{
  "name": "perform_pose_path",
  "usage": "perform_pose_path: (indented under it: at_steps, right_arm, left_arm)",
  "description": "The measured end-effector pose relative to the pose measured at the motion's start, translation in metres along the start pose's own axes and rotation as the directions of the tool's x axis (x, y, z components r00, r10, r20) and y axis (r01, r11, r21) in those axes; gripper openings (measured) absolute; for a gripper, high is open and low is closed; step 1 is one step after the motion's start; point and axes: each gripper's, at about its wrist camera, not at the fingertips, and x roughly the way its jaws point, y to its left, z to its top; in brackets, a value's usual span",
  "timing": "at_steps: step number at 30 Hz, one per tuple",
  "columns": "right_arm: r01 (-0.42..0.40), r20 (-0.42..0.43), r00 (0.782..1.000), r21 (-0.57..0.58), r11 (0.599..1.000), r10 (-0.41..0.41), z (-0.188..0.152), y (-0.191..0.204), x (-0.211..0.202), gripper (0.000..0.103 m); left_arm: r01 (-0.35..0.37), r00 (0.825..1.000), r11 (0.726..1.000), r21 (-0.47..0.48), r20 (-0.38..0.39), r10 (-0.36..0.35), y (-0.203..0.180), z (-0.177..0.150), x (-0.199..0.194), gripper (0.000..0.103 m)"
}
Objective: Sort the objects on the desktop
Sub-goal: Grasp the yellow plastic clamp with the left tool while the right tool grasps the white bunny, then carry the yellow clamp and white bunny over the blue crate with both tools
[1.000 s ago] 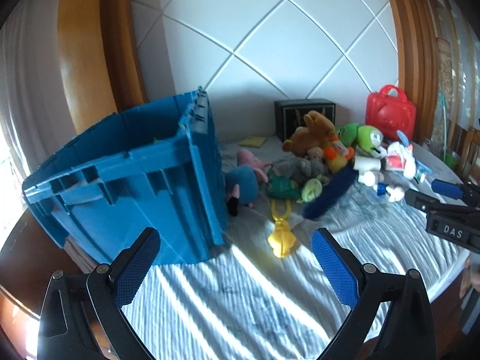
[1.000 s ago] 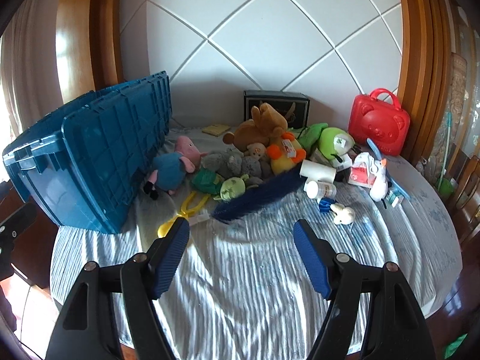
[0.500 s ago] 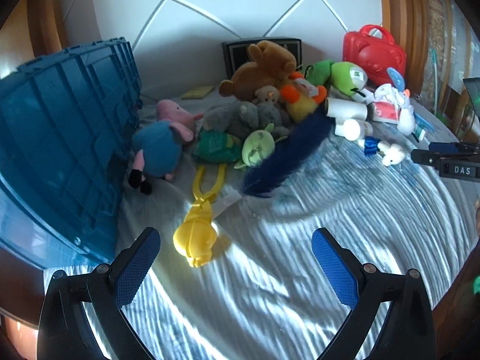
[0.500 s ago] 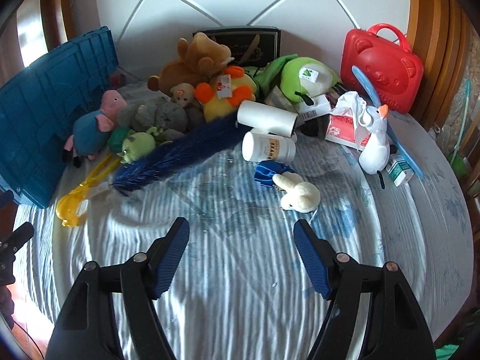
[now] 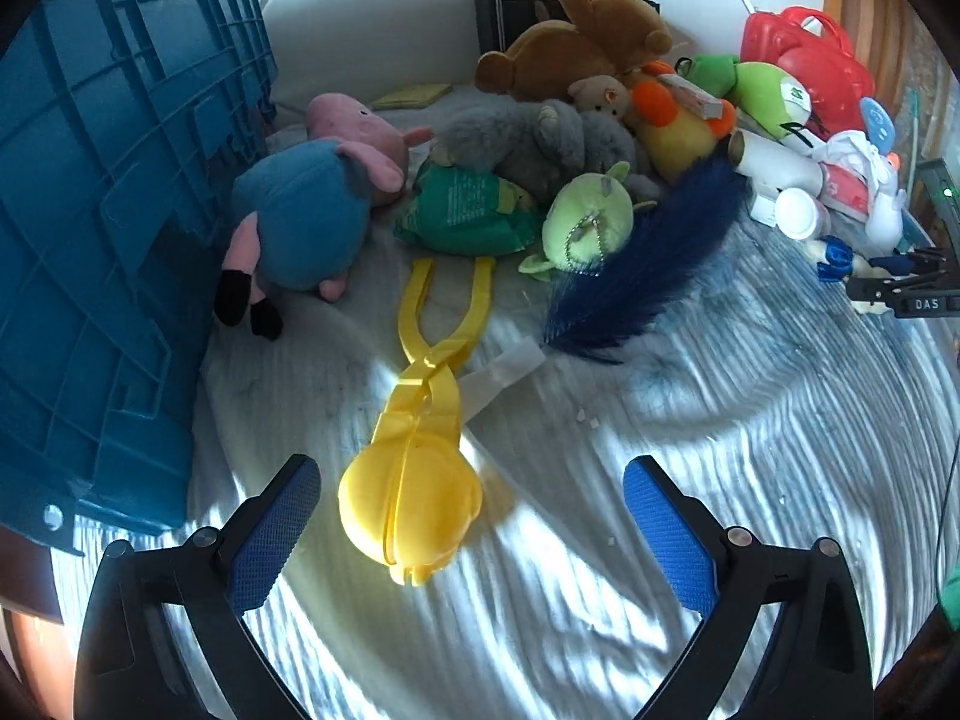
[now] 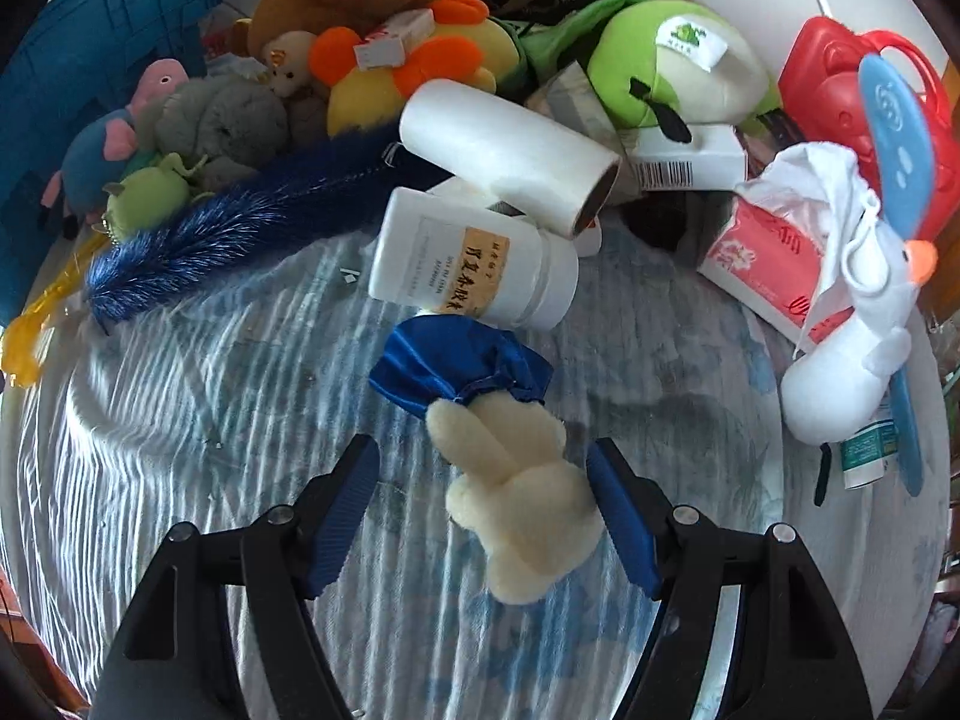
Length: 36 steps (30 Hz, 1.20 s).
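Note:
A heap of toys lies on the striped cloth. My left gripper point(image 5: 471, 498) is open, its jaws either side of the round end of a yellow plastic clamp toy point(image 5: 414, 498). My right gripper point(image 6: 483, 489) is open around a small cream plush rabbit point(image 6: 516, 492) with a blue satin skirt. Behind the rabbit lie a white pill bottle point(image 6: 474, 267) and a white roll point(image 6: 510, 153). A dark blue feather point(image 5: 648, 252) lies between the two areas; it also shows in the right wrist view point(image 6: 240, 228).
A blue plastic crate point(image 5: 102, 228) stands at the left. Plush toys pile up behind: a pig point(image 5: 312, 204), a brown bear point(image 5: 576, 42), a green frog point(image 6: 672, 72), a white goose point(image 6: 858, 348). A red case point(image 6: 840, 84) stands at the back right.
Both grippers have moved forward and down to the cloth. The left one now straddles the yellow clamp toy; the right one now straddles the cream rabbit. Both stay open.

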Motion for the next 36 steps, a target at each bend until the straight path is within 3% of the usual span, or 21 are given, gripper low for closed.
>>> perform_pose_path:
  at_steps: [10,13,17,24,36]
  right_arm:
    - [0.038,-0.005,0.999,0.003,0.999,-0.038,-0.009,0.003,0.002,0.064]
    - [0.051,-0.026,0.998,0.011,0.999,-0.050,-0.009,0.002,0.005,0.059]
    - [0.046,-0.061,0.997,0.024,0.999,-0.045,-0.008,-0.003,0.009,0.054]
    - [-0.002,-0.076,0.997,0.034,0.999,0.005,-0.007,-0.003,0.003,0.050]
    - [0.107,0.005,0.994,-0.058,0.993,-0.107,-0.020,0.041,-0.029,0.047]
  left_arm:
    - [0.079,0.993,0.996,-0.034,-0.080,-0.082,0.025,0.014,0.040,0.100]
    - [0.117,0.983,0.992,-0.051,-0.135,-0.123,0.034,0.016,0.055,0.084]
    - [0.152,0.973,0.988,-0.012,-0.172,-0.152,0.037,0.016,0.061,0.055]
    - [0.160,0.976,0.987,0.013,-0.151,-0.156,0.041,0.010,0.042,0.054]
    - [0.098,0.993,0.994,0.038,-0.072,-0.095,0.034,-0.005,0.006,0.054]
